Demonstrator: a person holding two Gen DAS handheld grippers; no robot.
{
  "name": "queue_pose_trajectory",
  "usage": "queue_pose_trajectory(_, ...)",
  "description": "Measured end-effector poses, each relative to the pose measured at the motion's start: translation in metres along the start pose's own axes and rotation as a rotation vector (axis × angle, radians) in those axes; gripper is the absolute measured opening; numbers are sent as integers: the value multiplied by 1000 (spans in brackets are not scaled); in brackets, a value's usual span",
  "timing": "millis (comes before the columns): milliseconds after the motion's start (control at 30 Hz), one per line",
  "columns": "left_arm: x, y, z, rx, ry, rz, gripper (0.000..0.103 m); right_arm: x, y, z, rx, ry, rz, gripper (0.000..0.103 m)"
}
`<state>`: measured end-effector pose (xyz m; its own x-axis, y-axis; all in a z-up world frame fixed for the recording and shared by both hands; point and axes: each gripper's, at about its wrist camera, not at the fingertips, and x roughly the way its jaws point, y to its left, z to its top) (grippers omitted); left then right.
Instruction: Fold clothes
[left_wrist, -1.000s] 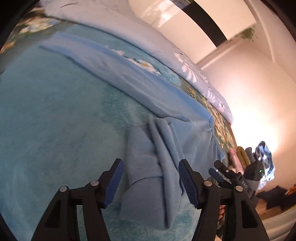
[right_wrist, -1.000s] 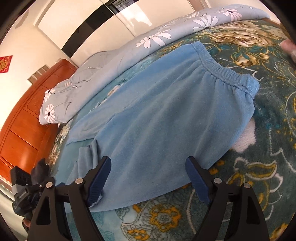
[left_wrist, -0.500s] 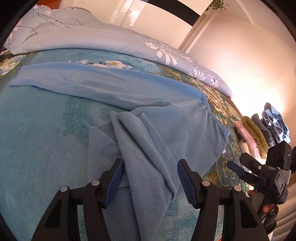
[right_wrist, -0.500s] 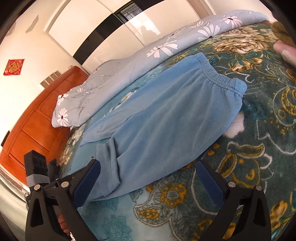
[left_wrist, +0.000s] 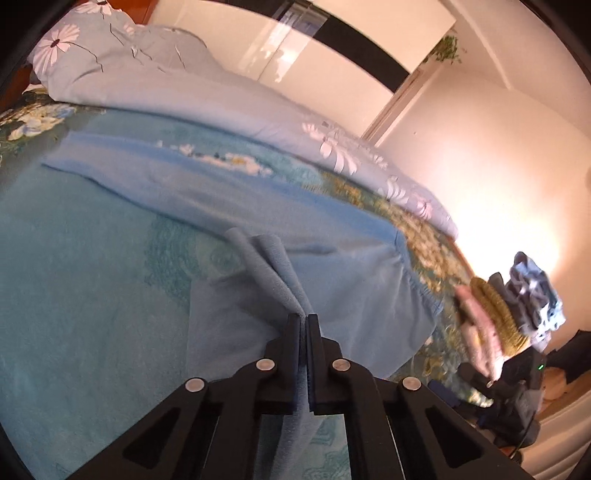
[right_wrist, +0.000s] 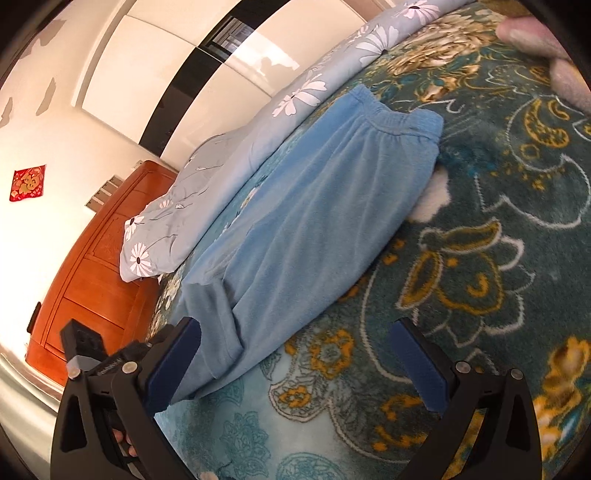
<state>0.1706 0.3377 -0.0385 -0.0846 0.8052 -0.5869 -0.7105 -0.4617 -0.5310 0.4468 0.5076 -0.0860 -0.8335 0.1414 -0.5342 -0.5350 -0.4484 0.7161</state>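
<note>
- The left wrist view shows the left gripper (left_wrist: 303, 321) with its black jaws pressed together on a gathered ridge of the light blue fleece trousers (left_wrist: 295, 258); the pinched cloth rises in two soft rolls straight ahead of the tips.
- Only this view shows the stack of folded clothes (left_wrist: 495, 314) at the bed's far right edge: pink, a mustard knit, grey, and a crumpled blue-white piece on top.
- The right wrist view shows the right gripper (right_wrist: 295, 358) spread wide, with nothing between its blue pads (right_wrist: 417, 369); it hangs over the teal floral plush blanket (right_wrist: 480, 240), just beside the trousers' lower hem.
- This view alone shows the trousers whole: elastic waistband (right_wrist: 399, 118) at the far end, legs running towards the camera, and the near leg doubled over by the left pad.
- It also shows the orange-brown wooden headboard (right_wrist: 92, 266), a red paper square (right_wrist: 28, 182) on the wall, and the left gripper's body low on the left.
- A pale blue daisy-print quilt (left_wrist: 184, 92) lies bunched along the far side of the trousers in both views.
- Bare blanket lies open to the right of the trousers in the right view, and to the left of them in the left view.
</note>
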Motion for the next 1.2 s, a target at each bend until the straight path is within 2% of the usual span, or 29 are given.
queue_pose_trajectory(67,-19,11,12,-35,-71,16,3,-3,-3,0,8,-2,0,103)
queue_pose_trajectory(133,-47,29,24,-63,-163,66,3,-5,-6,0,12,-6,-9,103)
queue_pose_trajectory(233,-89,69,44,-120,-256,179,3,-9,-12,2,17,-16,-32,103)
queue_pose_trajectory(267,-102,86,49,-138,-276,243,3,-10,-14,2,20,-18,-37,103)
queue_pose_trajectory(333,-121,118,53,-172,-305,331,3,-11,-18,3,23,-27,-41,103)
queue_pose_trajectory(433,-131,160,42,-216,-293,426,3,-10,-19,5,24,-38,-47,103)
queue_pose_trajectory(500,-129,186,25,-270,-253,442,3,-10,-19,9,28,-57,-51,103)
queue_pose_trajectory(633,-125,220,-10,-397,-190,357,3,-10,-24,22,64,-95,-29,103)
queue_pose_trajectory(867,-132,232,-40,-500,-162,253,5,14,-33,50,173,-103,23,103)
queue_pose_trajectory(967,-136,235,-40,-510,-162,242,11,26,-31,60,194,-95,-1,103)
queue_pose_trajectory(1033,-140,236,-41,-511,-167,241,19,30,-29,66,219,-90,-21,103)
queue_pose_trajectory(1100,-143,236,-42,-514,-172,236,22,26,-31,67,250,-136,53,103)
queue_pose_trajectory(1200,-145,235,-43,-518,-171,221,24,26,-31,67,264,-144,27,103)
